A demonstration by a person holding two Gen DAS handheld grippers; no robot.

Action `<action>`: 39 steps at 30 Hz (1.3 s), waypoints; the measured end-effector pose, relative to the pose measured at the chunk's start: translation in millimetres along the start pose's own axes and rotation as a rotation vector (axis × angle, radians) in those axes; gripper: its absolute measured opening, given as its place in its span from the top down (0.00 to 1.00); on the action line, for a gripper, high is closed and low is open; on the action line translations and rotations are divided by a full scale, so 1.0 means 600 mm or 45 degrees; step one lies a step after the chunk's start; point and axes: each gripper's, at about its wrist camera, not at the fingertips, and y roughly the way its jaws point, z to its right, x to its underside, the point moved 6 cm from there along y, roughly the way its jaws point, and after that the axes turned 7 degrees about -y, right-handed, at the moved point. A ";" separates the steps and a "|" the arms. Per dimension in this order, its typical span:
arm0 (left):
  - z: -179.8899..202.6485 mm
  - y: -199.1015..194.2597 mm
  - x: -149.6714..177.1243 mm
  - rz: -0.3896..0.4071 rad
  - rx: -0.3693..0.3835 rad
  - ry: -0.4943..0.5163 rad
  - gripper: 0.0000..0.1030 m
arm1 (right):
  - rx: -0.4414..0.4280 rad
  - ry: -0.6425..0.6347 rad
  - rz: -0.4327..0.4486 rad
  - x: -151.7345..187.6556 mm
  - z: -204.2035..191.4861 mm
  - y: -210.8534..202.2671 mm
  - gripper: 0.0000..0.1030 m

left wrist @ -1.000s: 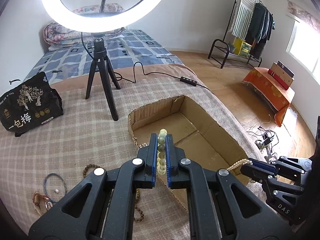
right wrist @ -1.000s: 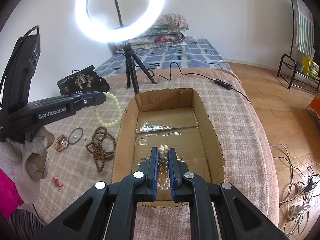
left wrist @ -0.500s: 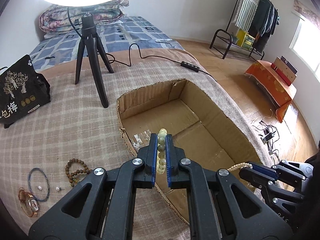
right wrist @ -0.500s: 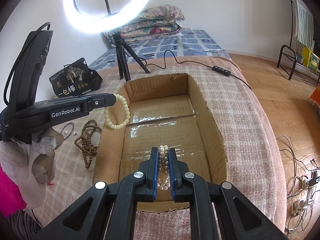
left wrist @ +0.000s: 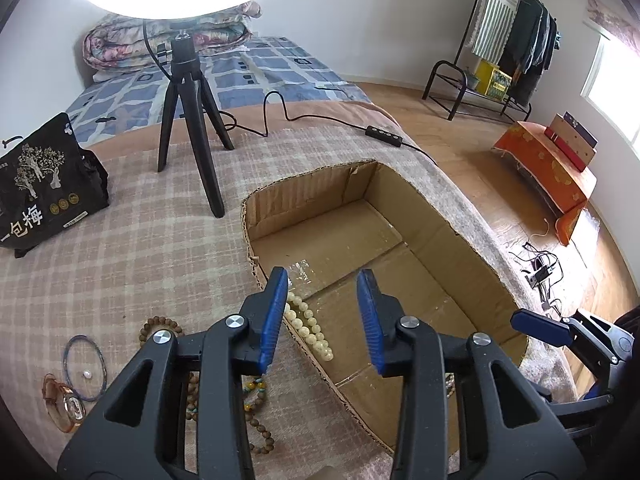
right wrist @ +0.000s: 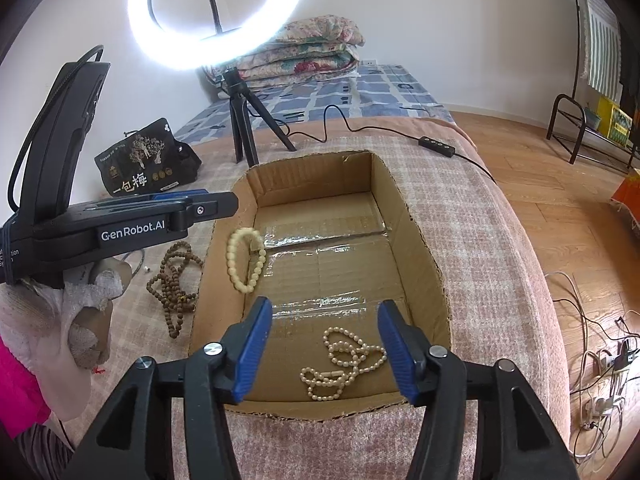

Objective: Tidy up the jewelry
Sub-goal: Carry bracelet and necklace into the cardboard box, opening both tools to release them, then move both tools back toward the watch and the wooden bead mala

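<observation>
Box point(right wrist: 420, 248) contains two pieces: one bracelet point(right wrist: 245, 260), one necklace point(right wrist: 344, 364)

Lit ring light point(right wrist: 218, 12) on a black tripod point(left wrist: 188, 128) upon the checked blanket point(left wrist: 120, 248), black printed bag point(left wrist: 44, 188) left of it, folded quilts point(right wrist: 304, 52) behind, clothes rack point(left wrist: 508, 40) by the wall, orange-covered bench point(left wrist: 548, 180) on the wooden floor point(right wrist: 552, 184).

Left gripper point(left wrist: 322, 316) jaws spread over cardboard box point(left wrist: 460, 248). Cream bead bracelet point(left wrist: 308, 330) just beside left finger, at box wall. Brown beads point(left wrist: 256, 416), watch point(left wrist: 66, 402) further left on blanket.
</observation>
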 end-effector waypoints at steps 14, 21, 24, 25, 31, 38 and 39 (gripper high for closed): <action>-0.032 -0.071 -0.008 0.068 -0.014 -0.023 0.65 | 0.079 -0.032 0.032 -0.004 -0.032 -0.042 0.09; -0.067 -0.122 -0.008 0.128 -0.033 -0.036 0.64 | 0.073 -0.064 0.070 -0.013 -0.068 -0.069 0.05; -0.091 -0.148 -0.008 0.152 -0.046 -0.053 0.59 | 0.059 -0.070 0.087 -0.018 -0.083 -0.079 0.05; -0.100 -0.156 -0.006 0.161 -0.051 -0.058 0.59 | 0.055 -0.074 0.095 -0.020 -0.089 -0.083 0.05; -0.159 -0.211 0.000 0.203 -0.095 -0.091 0.59 | 0.023 -0.119 0.117 -0.031 -0.125 -0.094 0.05; -0.250 -0.269 0.021 0.231 -0.158 -0.145 0.59 | -0.036 -0.169 0.108 -0.045 -0.176 -0.090 0.05; -0.262 -0.275 0.024 0.232 -0.170 -0.150 0.59 | -0.044 -0.178 0.104 -0.045 -0.184 -0.088 0.05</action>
